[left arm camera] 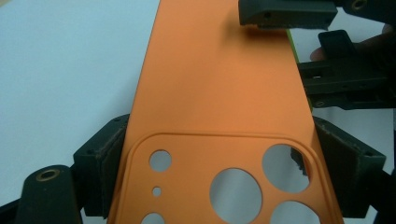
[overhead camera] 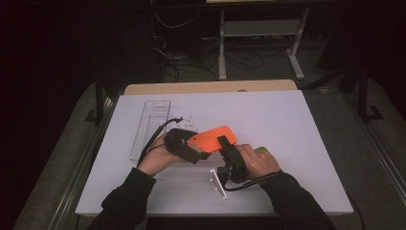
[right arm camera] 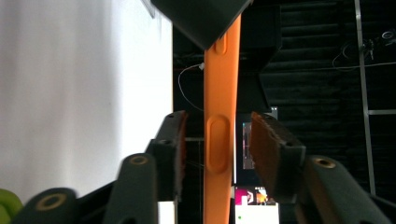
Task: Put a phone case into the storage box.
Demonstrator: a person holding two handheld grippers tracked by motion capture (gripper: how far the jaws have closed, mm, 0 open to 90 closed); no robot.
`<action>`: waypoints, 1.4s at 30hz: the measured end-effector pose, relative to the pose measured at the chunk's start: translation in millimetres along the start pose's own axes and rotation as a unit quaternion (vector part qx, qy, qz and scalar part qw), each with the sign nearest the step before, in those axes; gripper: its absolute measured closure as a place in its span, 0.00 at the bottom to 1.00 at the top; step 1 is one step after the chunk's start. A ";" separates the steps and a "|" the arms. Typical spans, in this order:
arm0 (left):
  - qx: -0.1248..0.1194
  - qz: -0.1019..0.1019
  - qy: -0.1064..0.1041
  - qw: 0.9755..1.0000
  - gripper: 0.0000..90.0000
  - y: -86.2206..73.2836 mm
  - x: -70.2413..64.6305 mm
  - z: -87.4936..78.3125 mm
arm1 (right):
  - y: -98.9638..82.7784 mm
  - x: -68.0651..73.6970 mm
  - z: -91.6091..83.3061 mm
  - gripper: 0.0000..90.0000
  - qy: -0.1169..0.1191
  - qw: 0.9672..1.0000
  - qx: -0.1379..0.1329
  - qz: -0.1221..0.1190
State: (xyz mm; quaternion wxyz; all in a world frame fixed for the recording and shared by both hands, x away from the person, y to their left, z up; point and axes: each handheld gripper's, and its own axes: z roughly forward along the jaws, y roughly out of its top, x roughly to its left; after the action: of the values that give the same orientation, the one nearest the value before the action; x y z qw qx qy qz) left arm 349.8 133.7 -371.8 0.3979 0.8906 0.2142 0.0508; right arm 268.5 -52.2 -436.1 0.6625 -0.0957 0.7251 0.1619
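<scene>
An orange phone case (overhead camera: 210, 135) is held above the white table top, between both hands. My left gripper (overhead camera: 191, 143) is shut on its camera-cutout end; in the left gripper view the case (left arm camera: 219, 93) runs away from the jaws, whose pads press on both long edges (left arm camera: 224, 149). My right gripper (overhead camera: 225, 143) straddles the case's far end. In the right gripper view the case (right arm camera: 219, 93) stands edge-on between the pads (right arm camera: 217, 140), with a gap on each side. The right gripper (left arm camera: 303, 42) also appears at the top right of the left gripper view.
A clear plastic tray (overhead camera: 151, 124) lies at the left of the white mat (overhead camera: 297, 143). Small white parts (overhead camera: 218, 182) lie near the front edge, and tiny white bits (overhead camera: 189, 120) beside the tray. A green object (overhead camera: 261, 150) sits by the right hand.
</scene>
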 end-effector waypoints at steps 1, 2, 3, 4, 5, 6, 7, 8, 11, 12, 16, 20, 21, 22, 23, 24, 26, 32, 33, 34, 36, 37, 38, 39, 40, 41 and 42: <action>0.000 0.000 0.000 1.000 0.17 0.0 0.1 0.1 | 0.4 0.0 -0.4 0.64 0.000 1.000 -0.002 0.002; 0.001 0.001 0.000 1.000 0.17 0.0 0.1 0.2 | 0.6 0.2 -0.7 0.66 -0.001 1.000 -0.003 0.001; 0.001 0.001 0.000 1.000 0.17 0.0 0.0 0.1 | 0.9 0.2 -0.8 0.68 0.000 1.000 -0.003 -0.001; 0.001 0.000 -0.002 1.000 0.17 -0.1 -0.2 0.3 | 1.0 0.3 -1.0 0.70 0.000 1.000 -0.004 0.000; 0.001 0.001 -0.002 1.000 0.17 0.0 -0.5 0.4 | 1.1 0.2 -1.3 0.71 0.001 1.000 -0.005 0.000; 0.001 0.001 -0.003 1.000 0.17 0.1 -0.5 0.7 | 1.2 0.4 -1.8 0.73 0.001 1.000 -0.006 0.000; 0.001 0.002 -0.002 1.000 0.17 0.1 -0.5 0.7 | 1.4 0.2 -1.8 0.74 0.002 1.000 -0.007 -0.001; 0.001 0.002 -0.003 1.000 0.17 0.1 -0.7 0.9 | 1.5 0.3 -1.8 0.75 0.002 1.000 -0.007 -0.001; 0.002 0.002 -0.004 1.000 0.17 0.2 -1.2 1.3 | 1.7 0.5 -1.9 0.78 0.002 1.000 -0.007 -0.002; 0.002 0.003 -0.005 1.000 0.17 0.2 -1.4 1.4 | 1.7 0.5 -1.9 0.79 0.003 1.000 -0.007 -0.003; 0.002 0.001 -0.008 1.000 0.17 0.2 -2.0 1.7 | 1.1 0.6 -2.0 0.83 0.007 1.000 -0.004 0.000; 0.002 0.000 -0.009 1.000 0.17 0.3 -1.8 1.7 | 1.0 0.9 -2.4 0.85 0.005 1.000 -0.004 -0.002; 0.002 -0.001 -0.008 1.000 0.17 0.4 -1.7 1.6 | 1.1 1.0 -2.2 0.85 0.004 1.000 -0.005 -0.005; 0.002 -0.001 -0.009 1.000 0.17 0.4 -1.7 1.7 | 1.5 0.5 -2.4 0.86 0.007 1.000 -0.002 -0.010; 0.004 0.000 -0.009 1.000 0.17 0.3 -1.5 1.6 | 1.9 0.2 -2.8 0.86 0.009 1.000 0.001 -0.012; 0.004 0.000 -0.009 1.000 0.17 0.3 -1.5 1.7 | 2.0 0.0 -2.5 0.86 0.008 1.000 0.000 -0.017; 0.008 0.001 -0.009 1.000 0.17 0.0 -1.2 2.3 | 2.3 0.6 -2.7 0.87 0.013 1.000 0.001 -0.011; 0.001 -0.003 -0.018 1.000 0.16 0.2 0.1 2.0 | 3.2 0.2 -3.2 0.91 0.006 1.000 0.004 0.006; -0.001 -0.005 -0.019 1.000 0.16 0.2 0.1 1.9 | 3.1 0.1 -2.9 0.91 0.002 1.000 0.002 0.008; -0.001 -0.007 -0.022 1.000 0.16 0.1 0.6 2.0 | 3.2 -0.8 -3.7 0.91 0.009 1.000 0.005 0.009; -0.004 -0.016 -0.026 1.000 0.16 -0.7 1.1 2.4 | 3.1 -1.6 -3.9 0.91 0.013 1.000 0.007 0.011; -0.006 -0.016 -0.029 0.999 0.16 -1.1 1.8 2.6 | 3.0 -1.4 -4.0 0.91 0.011 1.000 0.006 0.013; -0.011 -0.019 -0.029 0.999 0.15 -1.4 1.3 2.4 | 2.9 -1.5 -4.1 0.91 0.011 1.000 0.006 0.014; -0.010 -0.006 -0.026 1.000 0.15 -1.6 2.4 1.3 | 2.9 -1.7 -4.2 0.91 0.008 1.000 0.006 0.014; -0.012 -0.005 -0.021 1.000 0.15 -1.7 0.6 1.3 | 2.7 -2.3 -4.2 0.91 0.007 1.000 0.006 0.015; -0.017 -0.010 -0.019 1.000 0.13 -1.7 -1.1 2.3 | 2.3 -2.8 -3.9 0.91 0.007 1.000 0.005 0.009; -0.008 -0.003 -0.019 1.000 0.10 -1.4 0.8 1.6 | 2.1 -2.5 -4.2 0.91 0.007 1.000 0.006 0.016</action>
State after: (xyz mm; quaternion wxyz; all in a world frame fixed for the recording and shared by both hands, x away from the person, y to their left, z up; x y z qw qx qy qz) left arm 350.5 133.8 -374.0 0.4088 0.8878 0.2087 0.0341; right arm 264.1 -51.9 -433.1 0.6549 -0.0812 0.7324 0.1674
